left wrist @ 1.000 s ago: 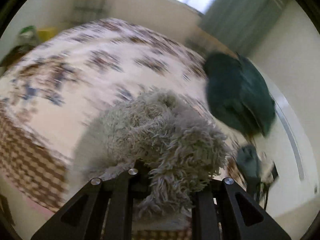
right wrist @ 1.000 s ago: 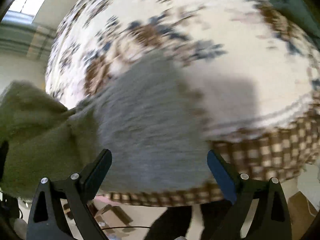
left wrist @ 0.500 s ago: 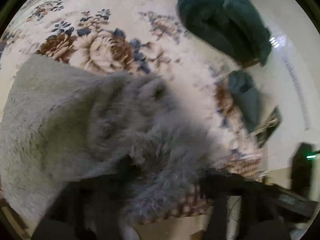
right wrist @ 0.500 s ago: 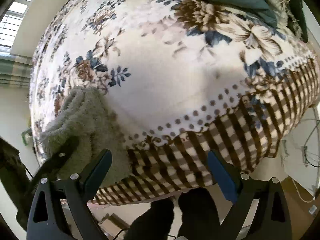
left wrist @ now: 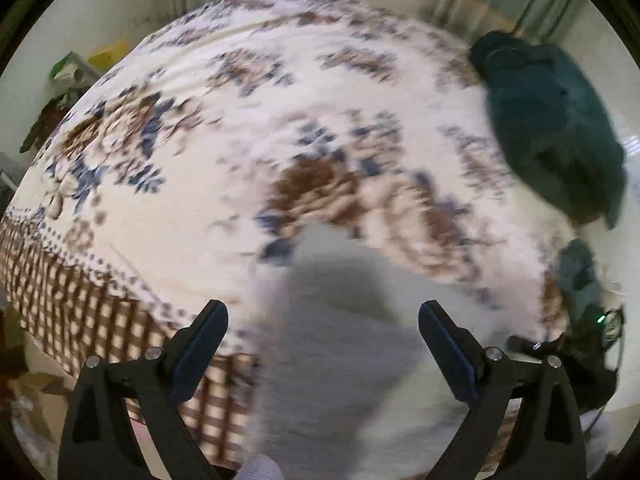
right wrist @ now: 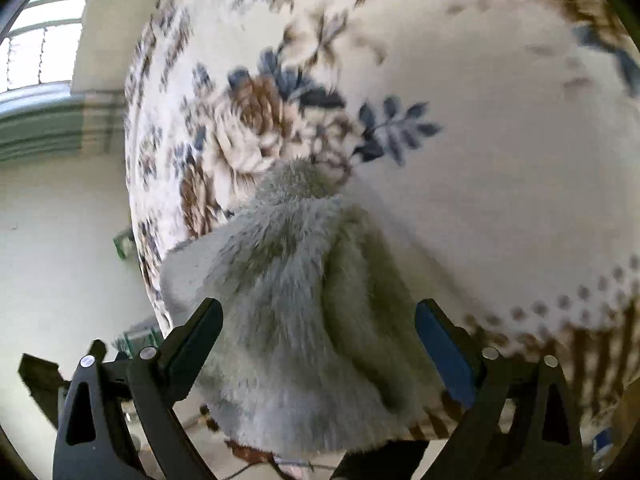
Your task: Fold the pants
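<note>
The fluffy grey pants (right wrist: 304,300) lie bunched at the near edge of the bed, partly hanging over it. In the left wrist view they show as a blurred grey patch (left wrist: 344,344) between the fingers. My left gripper (left wrist: 322,320) is open and empty just above them. My right gripper (right wrist: 318,318) is open, its fingers standing either side of the pants without closing on them.
The bed carries a cream floral blanket (left wrist: 224,152) with a brown checked border (left wrist: 80,296). A dark green heap of cloth (left wrist: 552,136) lies at the bed's right side. A window (right wrist: 36,52) and green curtains are beyond the bed.
My left gripper has let go of the pants and opened; the pants dropped onto the bed edge. My right gripper, open throughout, has swung over the pants.
</note>
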Action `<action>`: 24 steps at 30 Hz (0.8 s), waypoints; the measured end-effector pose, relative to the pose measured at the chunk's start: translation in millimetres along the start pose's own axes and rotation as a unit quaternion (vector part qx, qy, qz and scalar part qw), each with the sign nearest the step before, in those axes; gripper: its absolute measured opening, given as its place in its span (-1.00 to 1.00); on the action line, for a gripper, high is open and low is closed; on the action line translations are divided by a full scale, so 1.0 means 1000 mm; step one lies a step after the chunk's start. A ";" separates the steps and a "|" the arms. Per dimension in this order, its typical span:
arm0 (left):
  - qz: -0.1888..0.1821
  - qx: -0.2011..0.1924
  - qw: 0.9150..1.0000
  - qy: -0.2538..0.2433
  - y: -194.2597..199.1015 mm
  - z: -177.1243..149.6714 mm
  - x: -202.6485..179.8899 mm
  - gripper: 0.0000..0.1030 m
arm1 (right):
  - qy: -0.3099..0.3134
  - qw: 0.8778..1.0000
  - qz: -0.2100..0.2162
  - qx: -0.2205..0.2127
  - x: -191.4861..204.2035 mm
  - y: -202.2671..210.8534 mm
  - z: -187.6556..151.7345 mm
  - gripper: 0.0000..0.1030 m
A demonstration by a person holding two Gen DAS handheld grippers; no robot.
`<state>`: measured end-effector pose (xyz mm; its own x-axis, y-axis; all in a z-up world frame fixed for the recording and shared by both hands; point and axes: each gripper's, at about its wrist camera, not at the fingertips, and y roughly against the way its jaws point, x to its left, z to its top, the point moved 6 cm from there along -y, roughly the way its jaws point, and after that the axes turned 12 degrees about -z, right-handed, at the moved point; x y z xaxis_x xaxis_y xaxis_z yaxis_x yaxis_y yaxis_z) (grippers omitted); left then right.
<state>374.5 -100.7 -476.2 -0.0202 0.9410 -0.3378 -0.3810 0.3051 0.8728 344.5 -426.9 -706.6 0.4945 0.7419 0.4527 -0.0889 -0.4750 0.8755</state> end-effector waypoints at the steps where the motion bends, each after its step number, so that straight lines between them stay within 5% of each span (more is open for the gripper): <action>1: 0.007 0.011 1.000 0.005 -0.007 0.000 0.011 0.89 | 0.000 1.000 0.003 0.003 0.005 -0.007 0.004 -0.46; 3: 0.013 0.029 0.999 0.010 -0.017 -0.003 0.023 0.89 | 0.002 1.000 -0.022 -0.014 0.009 -0.008 0.012 -0.54; 7: -0.019 0.066 0.997 0.037 -0.043 -0.014 0.027 0.89 | 0.042 0.985 -0.056 -0.155 0.026 0.040 0.022 -0.54; 9: -0.044 0.090 0.993 0.064 -0.060 -0.021 0.027 0.89 | 0.048 0.989 -0.053 -0.132 0.022 0.034 0.024 -0.38; 11: -0.047 0.101 0.991 0.076 -0.069 -0.027 0.023 0.89 | 0.020 0.997 -0.048 -0.061 0.004 0.016 0.019 0.02; 13: -0.043 0.105 0.991 0.072 -0.073 -0.030 0.016 0.89 | 0.000 0.998 -0.026 -0.061 -0.013 0.023 0.008 0.23; 20: -0.028 0.112 0.992 0.042 -0.079 -0.036 0.010 0.89 | -0.122 0.990 0.061 0.031 -0.078 -0.006 -0.061 0.33; 21: -0.026 0.113 0.993 0.039 -0.079 -0.037 0.011 0.89 | -0.140 0.985 0.088 0.040 -0.081 -0.017 -0.069 0.30; 24: -0.020 0.119 0.992 0.034 -0.081 -0.039 0.012 0.89 | -0.186 0.973 0.134 0.012 -0.085 -0.025 -0.082 -0.73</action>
<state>369.2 -119.4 -564.5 -0.0754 0.9176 -0.3903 -0.1546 0.3759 0.9137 233.8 -439.2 -753.4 0.7360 0.3685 0.5679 -0.2396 -0.6427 0.7277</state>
